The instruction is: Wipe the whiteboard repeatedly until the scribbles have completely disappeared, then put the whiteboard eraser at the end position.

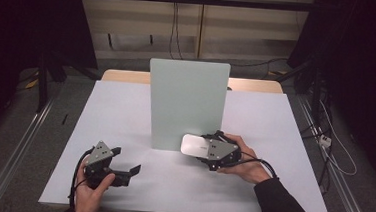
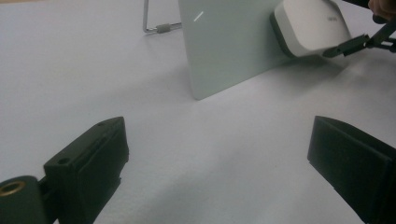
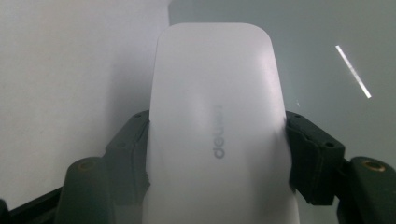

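Across the room's middle stands a table with a pale grey-white top (image 1: 125,111), its far wooden edge only partly seen behind what stands on it, and dark curtains either side swallow most of the surroundings. Near the table's centre rises an upright pale green rectangular panel with rounded corners (image 1: 186,103); from the high view its support is hidden, though the left gripper view catches a thin bent metal wire stand (image 2: 152,25) behind it, cut off at the top of the frame.

Next in size, the person's right hand (image 1: 244,162) comes in at the lower right, dark sleeve running off the bottom edge, holding the right gripper (image 1: 204,148). Its jaws are closed on the flanks of a smooth white rounded-rectangular mouse-like device (image 3: 217,130), which it holds at the panel's lower right corner, just in front of its face; whether the device touches the panel or the table I cannot tell. A faint grey logo on its back is too soft to read with certainty, and its rear end is cut off by the frame.

At the lower left, the left hand (image 1: 90,184) holds the left gripper (image 1: 126,161) low over bare tabletop, jaws spread wide with nothing between them.
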Motion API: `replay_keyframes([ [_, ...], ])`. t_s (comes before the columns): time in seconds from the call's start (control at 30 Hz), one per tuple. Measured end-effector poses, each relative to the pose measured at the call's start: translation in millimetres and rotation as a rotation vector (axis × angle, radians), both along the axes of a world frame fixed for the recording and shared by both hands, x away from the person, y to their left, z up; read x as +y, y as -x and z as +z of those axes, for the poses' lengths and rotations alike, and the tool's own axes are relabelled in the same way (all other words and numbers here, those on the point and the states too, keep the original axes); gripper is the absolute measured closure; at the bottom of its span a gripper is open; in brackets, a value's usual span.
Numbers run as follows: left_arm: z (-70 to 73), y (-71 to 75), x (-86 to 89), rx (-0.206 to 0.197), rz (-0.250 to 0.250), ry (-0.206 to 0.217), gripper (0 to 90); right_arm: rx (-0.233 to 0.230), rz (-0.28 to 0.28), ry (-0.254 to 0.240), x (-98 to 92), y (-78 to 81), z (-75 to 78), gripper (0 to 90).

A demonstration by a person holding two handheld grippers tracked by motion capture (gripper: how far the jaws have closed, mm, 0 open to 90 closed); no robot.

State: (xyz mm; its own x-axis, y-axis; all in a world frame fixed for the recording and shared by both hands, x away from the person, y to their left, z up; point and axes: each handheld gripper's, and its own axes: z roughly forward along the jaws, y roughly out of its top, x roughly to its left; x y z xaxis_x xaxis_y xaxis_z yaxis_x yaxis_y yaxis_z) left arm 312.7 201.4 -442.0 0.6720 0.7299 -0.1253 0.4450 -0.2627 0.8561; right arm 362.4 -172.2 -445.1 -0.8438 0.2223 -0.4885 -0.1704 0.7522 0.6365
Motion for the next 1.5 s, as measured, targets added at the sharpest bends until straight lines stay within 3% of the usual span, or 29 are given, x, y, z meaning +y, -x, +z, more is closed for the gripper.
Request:
replay_keyframes([
  [0.1,-0.3,0.0,1.2,-0.001,0.0,-0.003,5.1,0.05,0.014,0.026,3.2,1.7,-8.9,31.6],
  [0.3,-0.6,0.5,4.4,0.002,0.009,0.004,5.1,0.037,0.018,0.033,25.8,-1.2,-6.4,31.6],
  [0.47,-0.2,0.5,3.4,-0.002,0.005,0.001,5.1,-0.012,-0.027,-0.027,36.2,-3.2,4.3,31.6],
  [0.53,-0.5,0.5,3.2,0.002,0.008,0.004,5.1,-0.008,-0.051,-0.052,32.7,-2.2,10.2,31.6],
  [0.6,-0.7,0.6,3.2,0.004,0.012,0.004,5.1,0.03,-0.055,-0.08,29.5,1.0,13.1,31.6],
  [0.7,-1.1,0.5,2.3,0.001,0.011,-0.002,5.1,0.076,-0.063,-0.08,27.9,6.3,13.4,31.6],
  [0.77,-0.6,1.7,1.5,0.002,0.011,-0.003,5.2,0.137,-0.078,-0.079,27.7,9.1,12.1,31.6],
  [0.9,-1.2,0.9,3.4,0.004,0.011,-0.004,5.2,0.229,-0.082,-0.032,31.3,16.8,10.0,31.6],
  [1.07,-0.9,1.3,4.8,0.004,0.016,0.005,5.2,0.355,-0.095,-0.012,34.2,18.5,6.5,31.6],
  [1.2,-0.5,1.8,4.4,0.001,0.018,0.002,5.2,0.4,-0.078,-0.008,37.5,22.5,5.4,31.6],
  [1.5,-0.6,1.5,2.1,0.004,0.015,0.0,5.1,0.432,-0.07,0.009,41.0,24.8,0.1,31.5],
])
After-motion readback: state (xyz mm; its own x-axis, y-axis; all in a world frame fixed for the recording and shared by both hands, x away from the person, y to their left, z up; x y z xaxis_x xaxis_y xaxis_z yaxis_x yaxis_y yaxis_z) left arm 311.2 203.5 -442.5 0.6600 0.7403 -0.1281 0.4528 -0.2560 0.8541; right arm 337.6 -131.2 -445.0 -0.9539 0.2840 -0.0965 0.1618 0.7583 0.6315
